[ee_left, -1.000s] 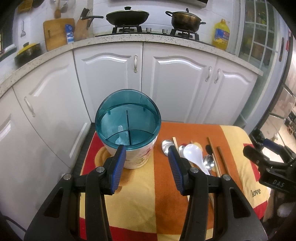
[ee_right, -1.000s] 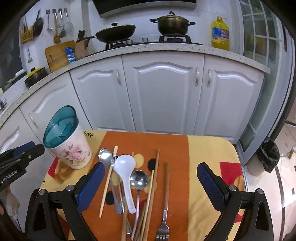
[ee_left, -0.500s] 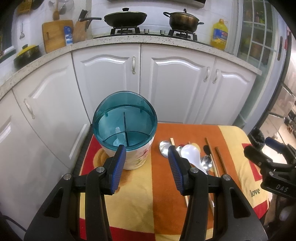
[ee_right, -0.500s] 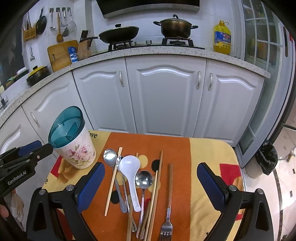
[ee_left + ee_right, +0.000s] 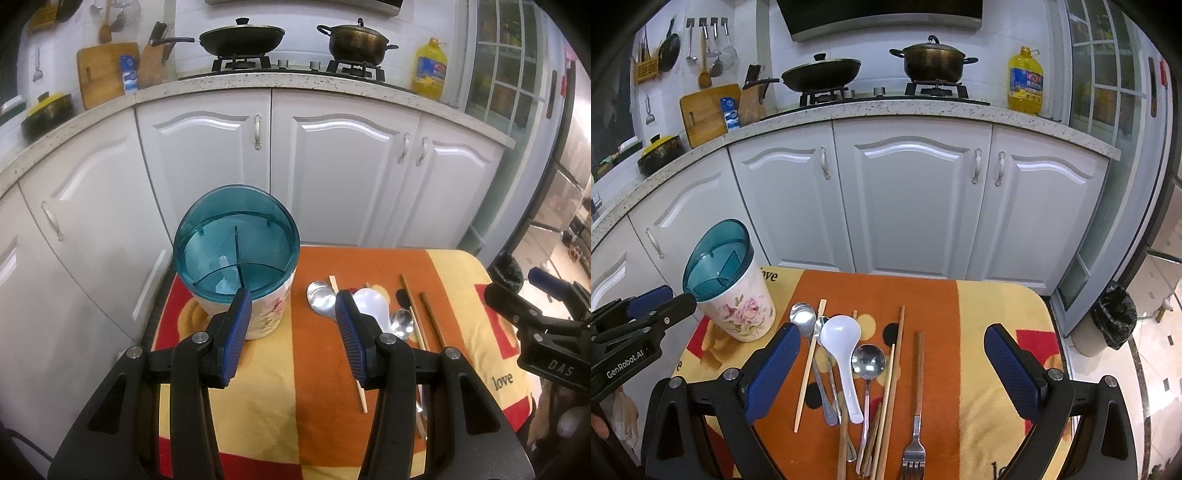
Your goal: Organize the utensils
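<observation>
Bare cloth lies right of the fork; the utensil holder blocks the left, chopsticks crowding the spoons.

home kitchen: gas stove with pots, white cabinets, hanging utensils

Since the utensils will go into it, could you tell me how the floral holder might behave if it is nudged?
The floral holder stands tall on a narrower base, so it may tip. It rests on soft cloth, likely unsteady. Its compartments look empty, so probably light.
</observation>
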A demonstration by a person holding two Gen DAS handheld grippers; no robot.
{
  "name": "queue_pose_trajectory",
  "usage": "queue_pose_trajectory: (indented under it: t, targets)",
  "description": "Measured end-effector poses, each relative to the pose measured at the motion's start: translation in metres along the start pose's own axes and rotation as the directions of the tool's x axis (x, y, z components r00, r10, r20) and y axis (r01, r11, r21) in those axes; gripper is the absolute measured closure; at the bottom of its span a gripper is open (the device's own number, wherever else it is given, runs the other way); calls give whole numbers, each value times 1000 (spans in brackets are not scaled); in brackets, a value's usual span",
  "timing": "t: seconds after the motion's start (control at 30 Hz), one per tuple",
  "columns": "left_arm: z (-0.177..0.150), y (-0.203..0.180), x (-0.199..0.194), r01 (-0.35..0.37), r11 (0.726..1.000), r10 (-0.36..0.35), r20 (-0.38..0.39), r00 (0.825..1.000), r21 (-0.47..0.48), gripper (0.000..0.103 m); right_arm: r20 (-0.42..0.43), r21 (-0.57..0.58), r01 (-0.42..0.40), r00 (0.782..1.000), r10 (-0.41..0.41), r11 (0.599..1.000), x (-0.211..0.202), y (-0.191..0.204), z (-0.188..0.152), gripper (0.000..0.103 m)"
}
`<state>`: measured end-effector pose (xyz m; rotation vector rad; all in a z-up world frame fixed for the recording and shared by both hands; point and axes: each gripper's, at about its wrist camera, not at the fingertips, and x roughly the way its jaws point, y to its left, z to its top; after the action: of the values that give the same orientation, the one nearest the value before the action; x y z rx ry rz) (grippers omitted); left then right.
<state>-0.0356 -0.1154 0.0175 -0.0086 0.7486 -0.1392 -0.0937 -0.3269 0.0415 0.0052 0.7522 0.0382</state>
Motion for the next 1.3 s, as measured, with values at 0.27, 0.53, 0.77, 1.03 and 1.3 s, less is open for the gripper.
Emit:
queue_pose_trajectory:
  t: [0.27,0.53,0.77,1.03,1.3]
  targets:
    - [3,-2,-3,4,1000,-4,6,1000,-7,56,-2,-9,14,1000,-14,1000,-1,0,2,4]
    - [5,-3,-5,9,1000,-9,11,1000,-7,56,2,-17,22,1000,-22,1000,-5,0,4,4]
    - [6,-5,-9,15,1000,-15,20,1000,-5,56,10,-22,30,999,-30,999,-10,1,8,3]
    - [7,-5,-10,24,1000,-24,19,1000,-4,56,10,-24,32,999,-32,999,-12,1,9,4]
    - [7,-7,-9,30,1000,-30,12,999,0,56,0,-28,34,999,-34,999,-11,1,11,4]
